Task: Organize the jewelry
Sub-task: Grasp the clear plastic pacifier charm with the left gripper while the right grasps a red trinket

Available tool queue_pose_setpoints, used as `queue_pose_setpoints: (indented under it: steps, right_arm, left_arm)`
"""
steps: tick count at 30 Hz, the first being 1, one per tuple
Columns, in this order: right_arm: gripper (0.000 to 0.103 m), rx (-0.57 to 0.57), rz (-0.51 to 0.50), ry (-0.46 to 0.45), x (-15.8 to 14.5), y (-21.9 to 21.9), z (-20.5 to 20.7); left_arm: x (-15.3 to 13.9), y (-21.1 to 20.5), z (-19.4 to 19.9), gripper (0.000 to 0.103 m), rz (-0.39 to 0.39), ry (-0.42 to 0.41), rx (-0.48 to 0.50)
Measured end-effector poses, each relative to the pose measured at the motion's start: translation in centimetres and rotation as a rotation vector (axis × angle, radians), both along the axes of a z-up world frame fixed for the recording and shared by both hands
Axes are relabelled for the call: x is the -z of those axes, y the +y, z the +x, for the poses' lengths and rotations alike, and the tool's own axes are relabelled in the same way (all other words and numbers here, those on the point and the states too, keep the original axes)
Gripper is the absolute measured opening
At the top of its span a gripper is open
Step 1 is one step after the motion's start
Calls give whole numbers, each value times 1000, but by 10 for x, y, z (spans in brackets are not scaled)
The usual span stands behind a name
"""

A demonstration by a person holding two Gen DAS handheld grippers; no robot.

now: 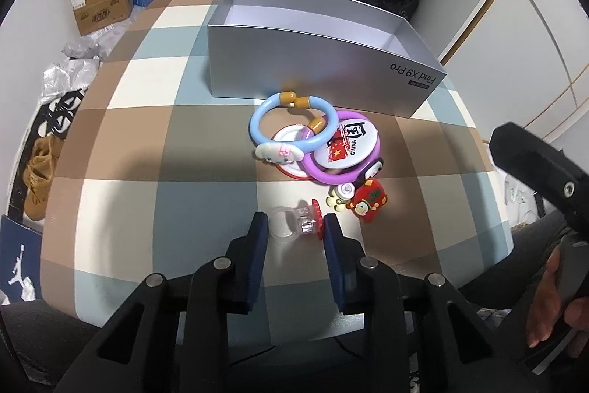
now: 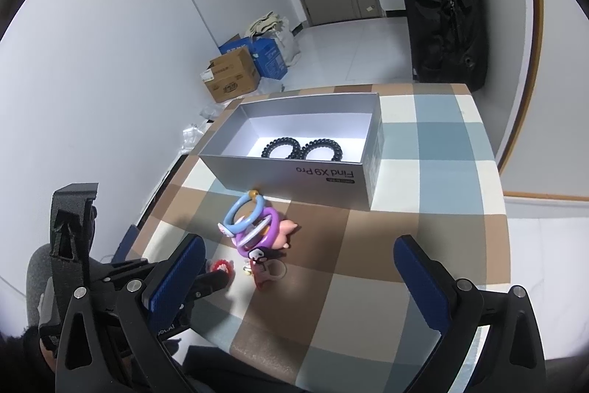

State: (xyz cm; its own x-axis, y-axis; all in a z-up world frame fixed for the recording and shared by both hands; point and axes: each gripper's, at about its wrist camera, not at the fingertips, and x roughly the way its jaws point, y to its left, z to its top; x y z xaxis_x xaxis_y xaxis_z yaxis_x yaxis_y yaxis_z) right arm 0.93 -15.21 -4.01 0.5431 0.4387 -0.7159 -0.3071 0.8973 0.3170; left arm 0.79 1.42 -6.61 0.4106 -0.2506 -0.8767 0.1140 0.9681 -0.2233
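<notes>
The left hand-held gripper straddles a clear hair clip on the desk, fingers apparently not yet pressing it. The right hand-held gripper hovers spread wide. Two black hair ties lie inside the silver box.

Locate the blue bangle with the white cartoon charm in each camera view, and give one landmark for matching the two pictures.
Left wrist view: the blue bangle lies at centre, overlapping the purple bangle, in front of the silver box.
Right wrist view: the blue bangle sits centre-left, tilted atop the purple bangle.
Shared landmark: the silver box printed "Find X9 Pro", just behind it.
</notes>
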Motion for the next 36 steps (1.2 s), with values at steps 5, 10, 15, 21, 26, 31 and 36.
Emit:
queue_pose_setpoints:
  steps: [5, 10, 15, 21, 26, 31, 36]
  right_arm:
    - [103, -4, 1, 9, 1, 1, 0]
    - [103, -18, 2, 43, 5, 1, 1]
    - [99, -43, -3, 86, 14, 4, 2]
    - [92, -101, -24, 127, 24, 15, 1]
    - [82, -168, -29, 187, 38, 28, 1]
    - [75, -190, -77, 199, 47, 40, 2]
    - [63, -174, -84, 204, 50, 43, 9]
  left_arm:
    - [-3, 5, 4, 24, -23, 0, -19]
    - [-15, 18, 5, 24, -89, -22, -60]
    - [-23, 27, 8, 24, -152, -39, -97]
    - [-33, 36, 14, 24, -207, -71, -117]
    - [-36, 44, 17, 24, -247, -80, -129]
    - [-36, 47, 21, 24, -256, -60, -123]
    - [-36, 51, 22, 24, -276, -52, -123]
